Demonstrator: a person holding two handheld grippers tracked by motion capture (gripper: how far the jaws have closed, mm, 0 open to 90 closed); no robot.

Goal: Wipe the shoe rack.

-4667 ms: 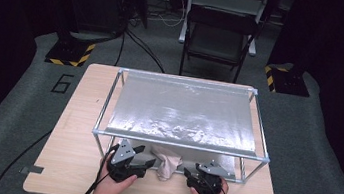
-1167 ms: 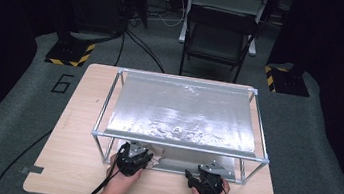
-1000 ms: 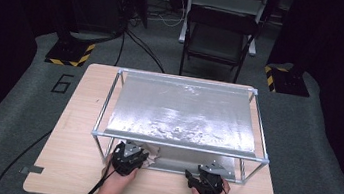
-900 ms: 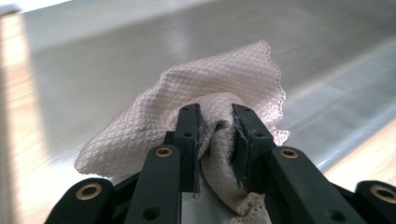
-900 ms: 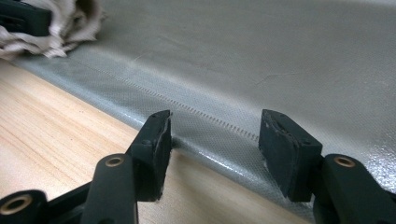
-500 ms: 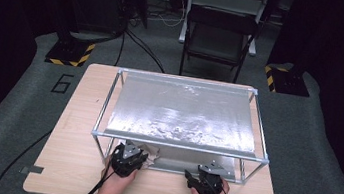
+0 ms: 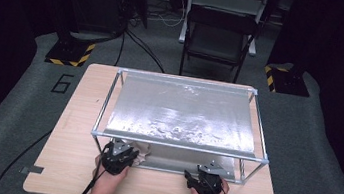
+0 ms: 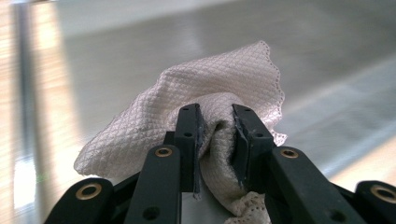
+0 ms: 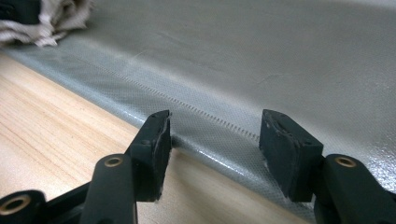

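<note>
A pale pink waffle-weave cloth (image 8: 219,84) is bunched up in my left gripper (image 8: 215,126), whose jaws are shut on a fold of it. From above, the left gripper (image 7: 121,150) sits at the front left corner of the metal rack, with the cloth (image 7: 143,148) poking out under the rack's front bar. My right gripper (image 9: 215,135) stands open with nothing between its jaws, hovering at the front edge of the silver mat (image 9: 280,70). In the high view the right gripper (image 7: 210,170) is at the rack's front right. The cloth (image 9: 51,18) also lies far left on the mat.
A metal-tube rack (image 7: 178,146) with a shiny silver sheet on top covers the table's middle; its front bar runs just above both grippers. The wooden table (image 7: 77,115) has bare room left of the rack. A folding chair (image 7: 215,37) stands beyond the table.
In the oldest frame the cloth lay spread between the two grippers; now it is gathered at the left gripper, which has shifted slightly left. Over the last second nothing visibly moved.
</note>
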